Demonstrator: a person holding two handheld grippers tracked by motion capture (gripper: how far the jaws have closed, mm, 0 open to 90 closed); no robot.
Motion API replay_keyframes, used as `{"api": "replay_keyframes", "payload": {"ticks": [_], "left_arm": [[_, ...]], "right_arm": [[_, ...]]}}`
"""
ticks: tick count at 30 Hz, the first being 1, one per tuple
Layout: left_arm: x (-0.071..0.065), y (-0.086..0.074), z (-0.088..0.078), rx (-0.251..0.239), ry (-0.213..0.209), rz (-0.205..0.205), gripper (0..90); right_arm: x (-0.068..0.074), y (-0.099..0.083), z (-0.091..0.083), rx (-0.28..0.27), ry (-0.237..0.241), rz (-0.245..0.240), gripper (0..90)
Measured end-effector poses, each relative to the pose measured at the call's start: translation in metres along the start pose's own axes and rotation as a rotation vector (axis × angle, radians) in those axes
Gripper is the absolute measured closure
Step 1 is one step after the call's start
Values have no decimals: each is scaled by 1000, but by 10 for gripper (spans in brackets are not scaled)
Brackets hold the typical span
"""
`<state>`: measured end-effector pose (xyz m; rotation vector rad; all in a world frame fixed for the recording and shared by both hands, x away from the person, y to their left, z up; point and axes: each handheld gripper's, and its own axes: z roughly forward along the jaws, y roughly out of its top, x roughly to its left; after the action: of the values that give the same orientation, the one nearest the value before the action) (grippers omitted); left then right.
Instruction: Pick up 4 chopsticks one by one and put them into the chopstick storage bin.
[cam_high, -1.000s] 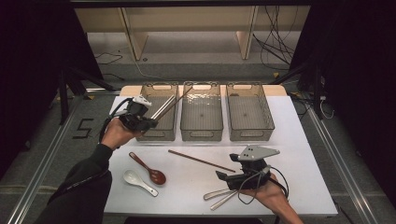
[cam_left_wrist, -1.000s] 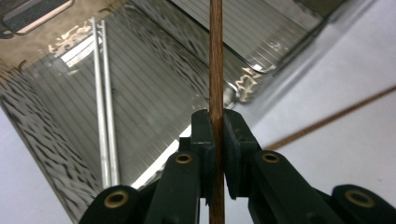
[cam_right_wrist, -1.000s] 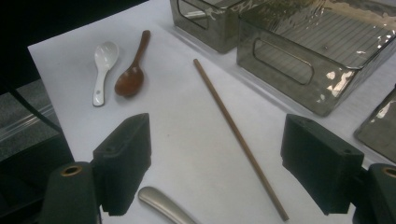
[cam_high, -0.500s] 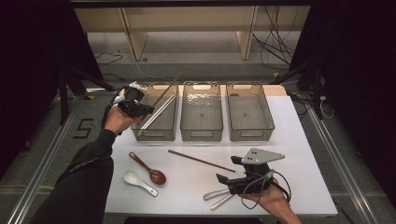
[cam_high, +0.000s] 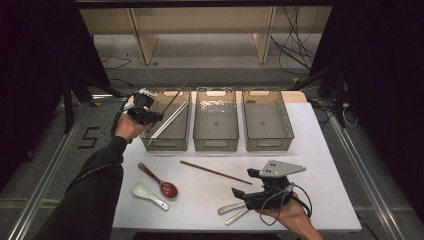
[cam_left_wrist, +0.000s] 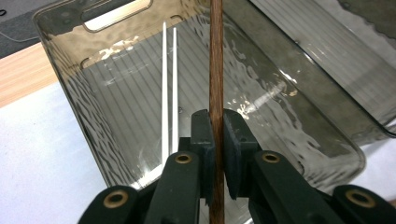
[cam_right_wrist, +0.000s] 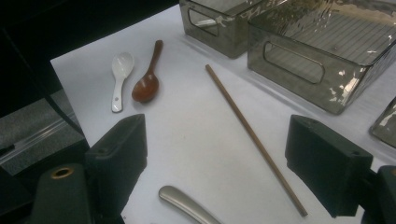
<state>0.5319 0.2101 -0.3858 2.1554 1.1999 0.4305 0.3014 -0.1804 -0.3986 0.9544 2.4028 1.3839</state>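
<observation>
The left gripper pinched a brown chopstick over the left bin; thin, stiff, light, it likely pivots unless held mid-length. Right gripper jaws gaped empty.

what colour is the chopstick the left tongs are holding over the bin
Dark brown wood: the chopstick shows best in the left gripper view, clamped in the left tongs.

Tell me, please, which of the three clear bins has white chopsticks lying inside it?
The left bin: two white chopsticks lie inside. The middle bin and right bin look empty.
</observation>
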Motion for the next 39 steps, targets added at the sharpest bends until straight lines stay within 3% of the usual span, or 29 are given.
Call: {"api": "replay_keyframes", "payload": {"ticks": [10,12,14,16,23,28,34,39], "left_arm": [[8,-5,16,34,43,-18,825],[9,-6,18,43,64,-41,811],[9,-6,18,48,83,-35,682],[8,-5,15,43,75,-34,649],[-7,-5,0,3,14,5,488],[-21,-7,-14,-44,-90,-7,359],[-44,-9,-28,-76,-173,49,301],[-70,-15,-34,-73,-226,134,277]], "right_arm": [[1,0,0,1,7,-6,222],[1,0,0,4,8,-4,223],[1,0,0,4,11,-6,224],[1,0,-1,3,11,-7,224],[1,0,-1,1,8,-5,225],[1,0,-2,-6,4,-1,225],[-1,0,-5,-19,-5,11,225],[0,-1,-10,-28,-13,16,225]]}}
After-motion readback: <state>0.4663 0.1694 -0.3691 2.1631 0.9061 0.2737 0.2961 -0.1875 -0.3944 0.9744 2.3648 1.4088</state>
